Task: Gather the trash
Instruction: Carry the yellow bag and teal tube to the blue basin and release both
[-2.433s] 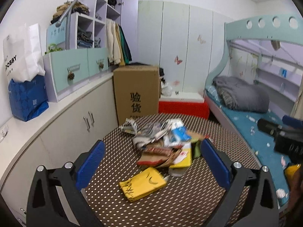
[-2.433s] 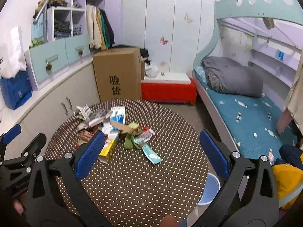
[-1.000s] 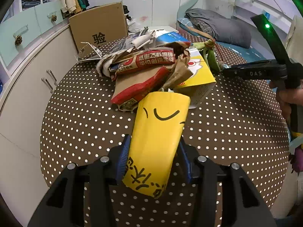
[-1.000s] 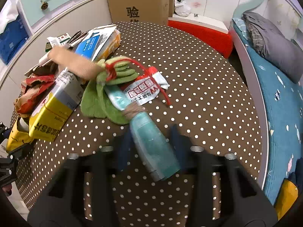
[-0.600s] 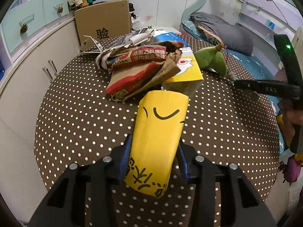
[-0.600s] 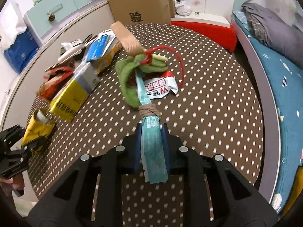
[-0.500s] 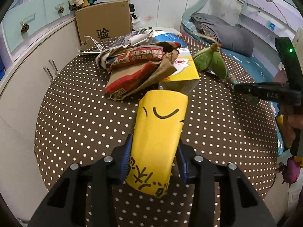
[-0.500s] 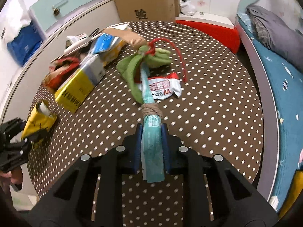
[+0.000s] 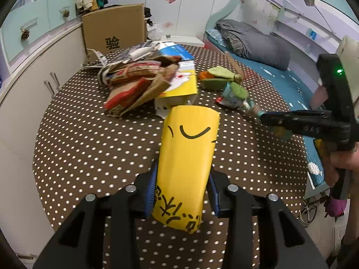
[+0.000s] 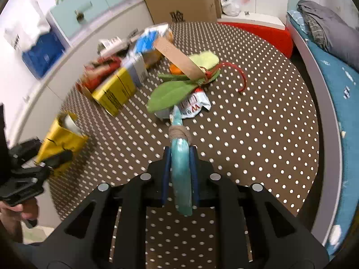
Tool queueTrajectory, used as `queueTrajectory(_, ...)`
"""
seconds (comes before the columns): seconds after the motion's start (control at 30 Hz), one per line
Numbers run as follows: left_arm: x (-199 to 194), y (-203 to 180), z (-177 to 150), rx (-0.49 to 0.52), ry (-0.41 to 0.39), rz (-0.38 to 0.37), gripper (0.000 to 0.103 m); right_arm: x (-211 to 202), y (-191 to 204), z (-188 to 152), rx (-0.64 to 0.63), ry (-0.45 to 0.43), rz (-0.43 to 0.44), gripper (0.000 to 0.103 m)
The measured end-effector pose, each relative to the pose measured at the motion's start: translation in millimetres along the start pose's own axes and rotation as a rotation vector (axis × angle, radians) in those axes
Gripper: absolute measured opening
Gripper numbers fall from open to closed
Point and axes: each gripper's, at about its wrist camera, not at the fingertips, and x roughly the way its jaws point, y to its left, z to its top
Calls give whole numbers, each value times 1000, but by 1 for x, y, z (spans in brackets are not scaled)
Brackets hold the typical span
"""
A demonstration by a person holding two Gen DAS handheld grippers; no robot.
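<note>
My left gripper [image 9: 181, 186] is shut on a yellow snack bag [image 9: 188, 154] with a black smile mark, held above the round dotted table [image 9: 89, 134]; the bag also shows in the right wrist view [image 10: 60, 139]. My right gripper [image 10: 179, 174] is shut on a teal wrapper [image 10: 180, 179] whose far end is tied to green leaf-shaped scraps [image 10: 170, 92], a cardboard strip [image 10: 177, 58] and a red string [image 10: 237, 74]. The right gripper [image 9: 269, 117] shows in the left wrist view at the right.
A heap of packets and a yellow carton [image 9: 179, 85] lies at the table's far side; a red-and-white wrapper [image 10: 193, 107] lies under the green scraps. A cardboard box [image 9: 114, 31], cabinets [image 9: 29, 83] and a bed [image 9: 251, 42] surround the table.
My right gripper has pulled the teal wrapper bundle back towards the table's near right, dragging the green scraps. My left gripper keeps holding the yellow bag, drawn slightly back.
</note>
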Motion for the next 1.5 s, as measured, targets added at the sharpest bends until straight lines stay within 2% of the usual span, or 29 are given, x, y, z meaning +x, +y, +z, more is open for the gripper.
queueTrajectory(0.1,2,-6,2,10,1,-9,38,9,2,6,-17,6,-19,36)
queueTrajectory(0.17,1,-8,4,11,-6,-14,38,14,3,11,-31,2,-44,37)
queueTrajectory(0.2,1,-10,6,9,-10,-17,38,17,4,13,-38,4,-50,34)
queueTrajectory(0.23,1,-11,7,6,-14,-19,38,22,4,15,-44,11,-55,23)
queueTrajectory(0.3,1,-13,11,-1,-21,-26,38,23,6,16,-62,16,-69,19)
queueTrajectory(0.6,-8,-20,30,-18,-74,-60,38,-14,18,6,-13,-26,205,19)
queueTrajectory(0.7,-14,-24,42,-13,-104,-69,38,-30,18,5,5,-76,245,19)
queueTrajectory(0.83,-16,-34,64,-9,-140,-88,38,-66,8,11,48,-192,251,19)
queueTrajectory(1.0,-5,-66,97,44,-161,-143,38,-114,-33,15,141,-359,175,19)
queueTrajectory(1.13,21,-115,128,115,-135,-225,38,-136,-93,5,283,-445,60,19)
queueTrajectory(1.23,46,-152,144,158,-90,-283,38,-134,-142,-7,393,-446,-27,19)
queueTrajectory(1.33,83,-198,158,211,-8,-338,38,-119,-195,-29,516,-406,-96,19)
queueTrajectory(1.5,143,-262,160,292,106,-345,38,-76,-273,-70,705,-311,-143,19)
